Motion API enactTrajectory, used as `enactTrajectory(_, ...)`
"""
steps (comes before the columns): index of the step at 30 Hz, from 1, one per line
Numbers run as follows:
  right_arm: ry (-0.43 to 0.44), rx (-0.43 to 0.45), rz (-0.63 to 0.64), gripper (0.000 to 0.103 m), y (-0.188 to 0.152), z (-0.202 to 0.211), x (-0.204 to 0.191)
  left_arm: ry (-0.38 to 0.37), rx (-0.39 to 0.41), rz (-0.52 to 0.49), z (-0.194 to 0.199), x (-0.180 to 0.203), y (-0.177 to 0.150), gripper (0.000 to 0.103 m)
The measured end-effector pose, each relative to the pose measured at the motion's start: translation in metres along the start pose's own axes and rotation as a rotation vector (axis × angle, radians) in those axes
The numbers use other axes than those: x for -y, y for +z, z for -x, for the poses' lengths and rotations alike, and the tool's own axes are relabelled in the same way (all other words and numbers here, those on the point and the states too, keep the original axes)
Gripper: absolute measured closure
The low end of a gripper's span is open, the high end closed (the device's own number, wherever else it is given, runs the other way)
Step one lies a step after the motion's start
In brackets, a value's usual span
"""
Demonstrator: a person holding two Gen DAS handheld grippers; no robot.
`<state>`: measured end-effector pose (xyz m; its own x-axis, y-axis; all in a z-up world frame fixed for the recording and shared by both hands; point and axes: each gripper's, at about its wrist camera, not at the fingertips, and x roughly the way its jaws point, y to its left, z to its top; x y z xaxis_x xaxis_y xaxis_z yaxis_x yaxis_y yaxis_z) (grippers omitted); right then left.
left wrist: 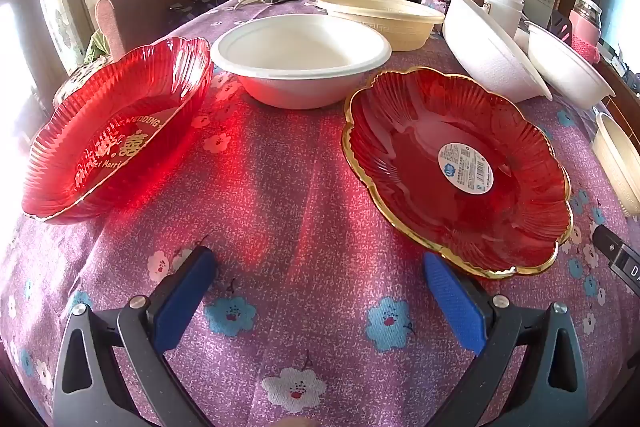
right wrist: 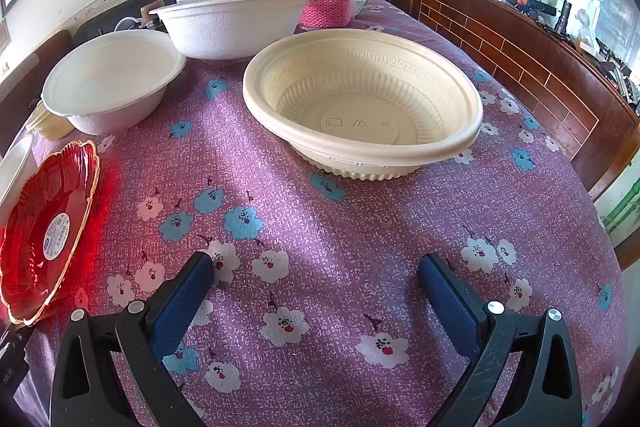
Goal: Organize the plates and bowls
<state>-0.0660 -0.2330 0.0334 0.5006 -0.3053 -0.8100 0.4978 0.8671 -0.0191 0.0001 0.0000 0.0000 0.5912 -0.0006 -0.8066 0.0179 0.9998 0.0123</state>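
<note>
Both tools wide open, empty: left tool [left wrist: 320, 291] over bench [left wrist: 304, 211] between red glass plates, gold-rimmed plate [left wrist: 456, 171] nearest; right tool [right wrist: 316, 287] faces cream plastic bowl [right wrist: 362, 103], sorting unstarted.

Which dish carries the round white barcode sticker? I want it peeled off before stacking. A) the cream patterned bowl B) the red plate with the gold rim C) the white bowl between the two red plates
B: the sticker sits in the middle of the gold-rimmed red plate.
</note>
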Motion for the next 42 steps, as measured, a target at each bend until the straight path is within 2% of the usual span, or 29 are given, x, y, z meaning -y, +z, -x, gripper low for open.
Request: enactTrajectory(42,-0.001,0.001,0.001,0.001,0.0000,0.0003,0.0005,-0.003,-0.010,-0.006,0.0003,0.0005,0.0005,0.000)
